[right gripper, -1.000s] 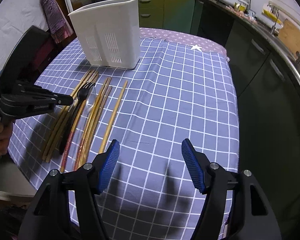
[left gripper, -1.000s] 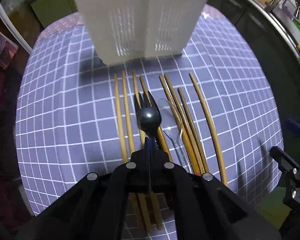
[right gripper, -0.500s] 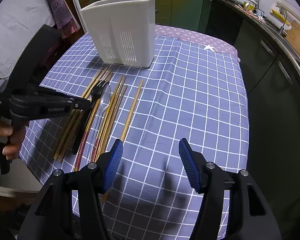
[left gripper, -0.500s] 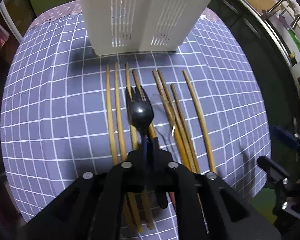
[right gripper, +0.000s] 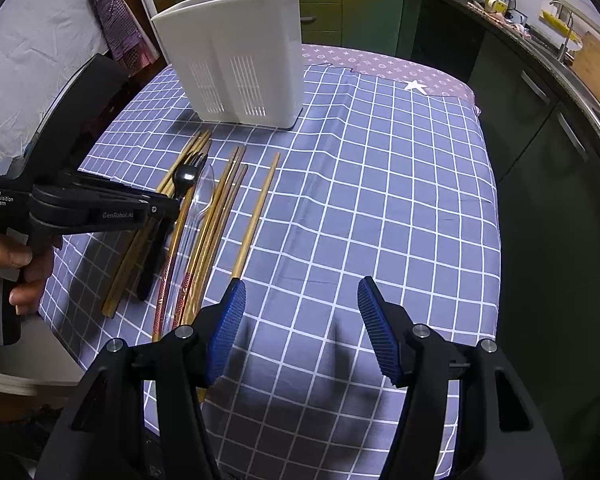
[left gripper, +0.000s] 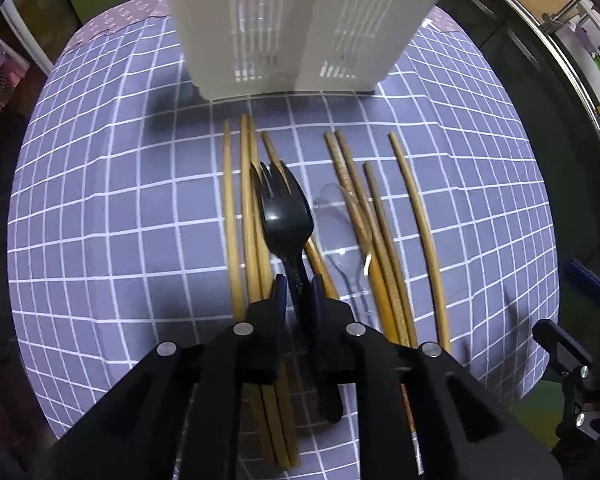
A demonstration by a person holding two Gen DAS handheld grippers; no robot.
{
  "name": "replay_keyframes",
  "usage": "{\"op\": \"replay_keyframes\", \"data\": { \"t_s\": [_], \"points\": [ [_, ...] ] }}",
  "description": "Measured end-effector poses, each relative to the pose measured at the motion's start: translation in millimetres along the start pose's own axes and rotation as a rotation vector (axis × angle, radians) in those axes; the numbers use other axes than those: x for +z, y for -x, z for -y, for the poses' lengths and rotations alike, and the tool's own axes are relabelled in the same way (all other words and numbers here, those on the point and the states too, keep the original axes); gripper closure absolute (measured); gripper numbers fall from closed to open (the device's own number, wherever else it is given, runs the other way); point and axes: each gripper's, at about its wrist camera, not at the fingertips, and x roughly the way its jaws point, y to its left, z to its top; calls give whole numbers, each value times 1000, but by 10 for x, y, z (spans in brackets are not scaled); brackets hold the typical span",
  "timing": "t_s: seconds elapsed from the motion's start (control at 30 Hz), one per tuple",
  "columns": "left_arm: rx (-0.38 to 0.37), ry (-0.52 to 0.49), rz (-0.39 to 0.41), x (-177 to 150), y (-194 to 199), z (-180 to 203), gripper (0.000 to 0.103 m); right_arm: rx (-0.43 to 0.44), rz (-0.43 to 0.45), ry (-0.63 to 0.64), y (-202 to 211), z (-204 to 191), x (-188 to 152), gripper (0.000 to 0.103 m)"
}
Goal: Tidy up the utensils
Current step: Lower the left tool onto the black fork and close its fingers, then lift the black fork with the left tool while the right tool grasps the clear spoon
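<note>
My left gripper (left gripper: 298, 288) is shut on the handle of a black plastic fork (left gripper: 284, 212), held just above the table with its tines toward the white utensil holder (left gripper: 300, 24). The fork also shows in the right wrist view (right gripper: 186, 174), with the left gripper (right gripper: 168, 208) beside it. Several wooden chopsticks (left gripper: 418, 228) and a clear plastic spoon (left gripper: 346, 248) lie in a row under and beside the fork. My right gripper (right gripper: 302, 328) is open and empty above the near part of the table, right of the chopsticks (right gripper: 256, 216).
The table has a purple checked cloth (right gripper: 380, 184). The white holder (right gripper: 236, 56) stands at its far left. Dark green kitchen cabinets (right gripper: 540, 128) run along the right, close to the table edge. My right gripper shows at the left wrist view's right edge (left gripper: 580, 320).
The left gripper has drawn closer to the holder and tilted, with the fork still in it. The right gripper has shifted slightly forward, still open.
</note>
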Motion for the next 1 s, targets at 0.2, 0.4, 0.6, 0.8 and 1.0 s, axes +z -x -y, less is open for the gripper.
{"op": "replay_keyframes", "data": {
  "t_s": [0.2,0.4,0.6,0.8,1.0],
  "points": [
    [54,-37,1,97,-92,190,91,-4,-8,4,-7,-3,-9,44],
    [61,-51,19,116,-112,255,94,-12,-9,6,7,-11,-8,44],
    [-9,-30,102,87,56,135,94,17,-34,4,-19,-44,43,45],
    [-63,-20,216,-20,371,-8,94,117,-102,-4,-201,-227,212,64],
    [-56,-15,339,-174,738,-142,94,160,-170,14,-490,-556,448,78]
  ]
}}
